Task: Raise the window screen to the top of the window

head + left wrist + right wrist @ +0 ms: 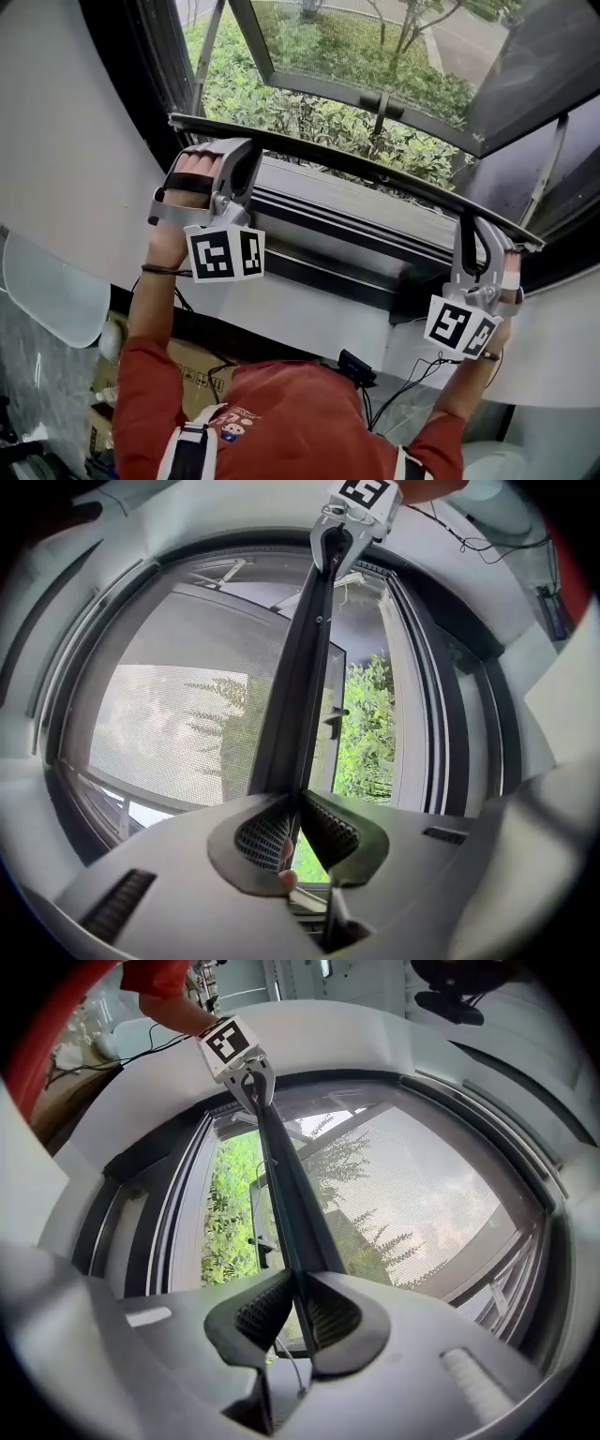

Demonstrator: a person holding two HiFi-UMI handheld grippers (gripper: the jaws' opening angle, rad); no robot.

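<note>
Currently the window screen's bottom bar [328, 157] sits low in the opening, a little above the dark sill track [356, 239]. It runs from far left to near right across the head view. Screen mesh [178, 714] covers the opening on the upper side of the bar. Below the bar there is an open gap, with green shrubs [281, 103] visible through it. The outer glass sash [375, 56] is swung outward beyond.

Left gripper [298, 803]: jaws closed on the bar's thin edge near its left end, pads pressing from both sides. Right gripper [298, 1283]: the same, clamped on the bar near its right end. Both point level at the window. Each view shows the other gripper's marker cube at the bar's far end.

Judgement: the lift is at an early stage and most of the travel to the top remains.

Risks:
- Uneven lift. If one end leads, the bar could skew in its side tracks and bind.
- Slip. The pads hold only a narrow lip, so an upward pull could strip them off it.
- A thin cord [286, 1368] hangs just under the right jaws. I cannot tell what it belongs to. It could snag.
- Cables [412, 375] trail near the person's sleeve [281, 422]. They are well apart from the bar and look a low concern.
</note>
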